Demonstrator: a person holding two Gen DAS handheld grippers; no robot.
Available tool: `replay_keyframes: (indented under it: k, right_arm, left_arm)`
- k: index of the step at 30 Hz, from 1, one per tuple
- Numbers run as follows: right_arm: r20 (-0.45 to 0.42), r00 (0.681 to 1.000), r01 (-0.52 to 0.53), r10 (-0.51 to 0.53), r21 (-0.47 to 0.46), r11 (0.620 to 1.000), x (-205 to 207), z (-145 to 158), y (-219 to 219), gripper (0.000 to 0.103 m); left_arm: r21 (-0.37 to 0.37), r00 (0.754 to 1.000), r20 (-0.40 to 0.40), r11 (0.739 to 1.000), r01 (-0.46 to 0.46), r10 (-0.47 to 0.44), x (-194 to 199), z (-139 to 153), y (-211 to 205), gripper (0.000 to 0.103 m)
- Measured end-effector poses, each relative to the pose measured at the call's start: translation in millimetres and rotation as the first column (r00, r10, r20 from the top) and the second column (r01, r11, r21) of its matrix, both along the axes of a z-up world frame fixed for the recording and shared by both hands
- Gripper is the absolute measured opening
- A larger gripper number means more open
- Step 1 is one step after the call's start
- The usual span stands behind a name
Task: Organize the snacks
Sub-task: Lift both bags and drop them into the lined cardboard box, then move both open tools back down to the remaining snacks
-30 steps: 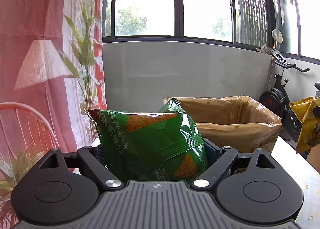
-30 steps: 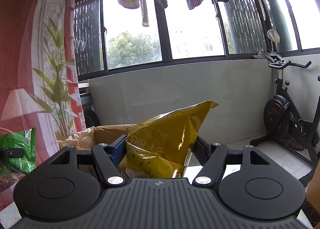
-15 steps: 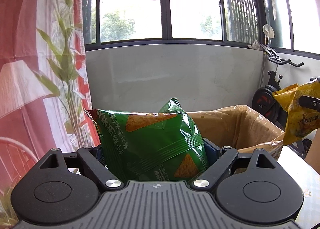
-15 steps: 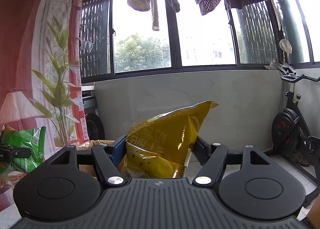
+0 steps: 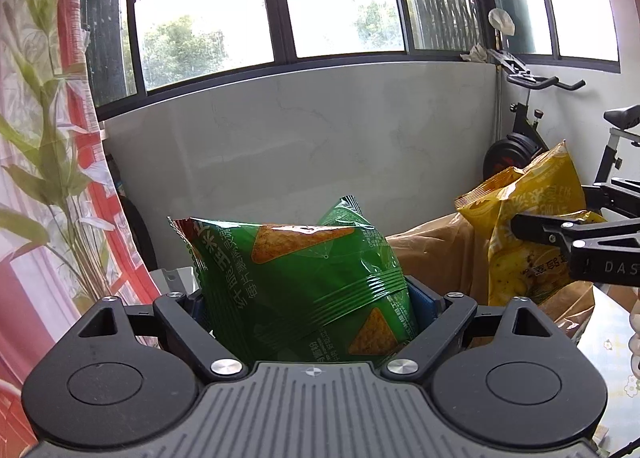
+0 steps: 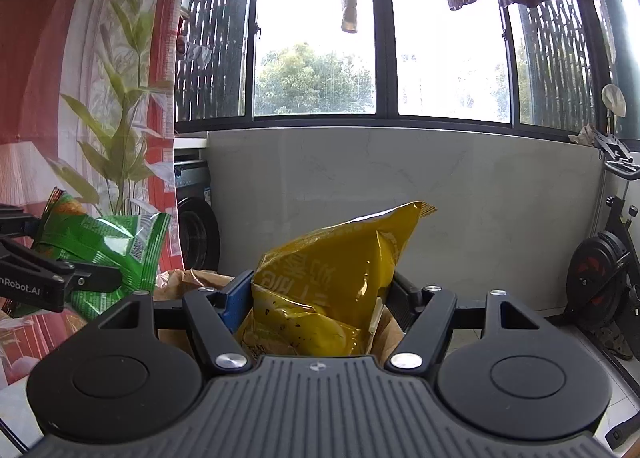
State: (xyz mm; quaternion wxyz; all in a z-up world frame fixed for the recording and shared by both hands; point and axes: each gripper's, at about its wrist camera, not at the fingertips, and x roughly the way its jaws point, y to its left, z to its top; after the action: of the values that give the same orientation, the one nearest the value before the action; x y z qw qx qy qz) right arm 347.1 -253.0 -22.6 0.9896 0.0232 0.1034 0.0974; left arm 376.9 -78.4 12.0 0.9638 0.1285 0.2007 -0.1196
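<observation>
My left gripper (image 5: 310,298) is shut on a green chip bag (image 5: 296,278) with orange triangle chips printed on it, held up in the air. My right gripper (image 6: 316,298) is shut on a yellow chip bag (image 6: 332,278). A brown paper-lined box (image 5: 436,262) stands behind and below both bags; it also shows in the right wrist view (image 6: 188,282). In the left wrist view the yellow bag (image 5: 528,234) and right gripper (image 5: 560,234) hang at the right, over the box. In the right wrist view the green bag (image 6: 104,254) and left gripper (image 6: 60,278) are at the left.
A red and white curtain with a plant print (image 5: 44,177) hangs at the left. A grey low wall under windows (image 5: 320,137) is behind. An exercise bike (image 5: 532,125) stands at the right. A table surface (image 5: 616,338) shows at lower right. A washing machine (image 6: 196,217) is by the curtain.
Both grippers have moved closer together, each still holding its bag. The yellow bag has come further into the left view over the box; the green bag is larger in the right view.
</observation>
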Motion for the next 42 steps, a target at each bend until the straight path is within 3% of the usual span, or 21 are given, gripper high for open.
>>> replay_keyframes:
  k: [6,16,20,29,37,42]
  right_arm:
    - [-0.082,0.997,-0.011,0.008,-0.039,0.999,28.4,-15.6,8.8,0.07]
    - [-0.234,0.972,-0.007,0.012,0.022,1.0,48.7,-29.4,2.8,0.078]
    - [-0.23,0.973,0.022,-0.012,0.039,0.999,42.9,-29.6,-1.5,0.084]
    - [-0.213,0.977,0.034,-0.011,0.104,0.994,14.7,-19.6,-13.5,0.084]
    - [-0.113,0.993,-0.01,0.034,0.206,0.978,-43.0,-9.0,-25.5,0.1]
    - [-0.103,0.995,0.026,-0.006,0.197,0.98,-72.3,-13.0,-26.3,0.103]
  left_arm:
    - [-0.003,0.995,-0.095,1.0,0.021,-0.021,34.5,-15.6,-6.9,0.091]
    - [-0.027,0.981,-0.192,1.0,0.015,-0.02,56.6,-35.9,-0.2,0.094]
    - [-0.064,0.983,-0.183,0.998,0.004,-0.015,53.9,-32.4,10.1,0.094]
    - [-0.126,0.989,-0.148,0.992,0.01,-0.029,22.6,-15.7,25.2,0.094]
    - [-0.207,0.992,-0.126,0.978,-0.023,-0.004,-26.9,-1.5,66.9,0.094]
    - [-0.264,0.995,-0.093,0.962,-0.068,0.045,-65.2,-8.8,105.8,0.094]
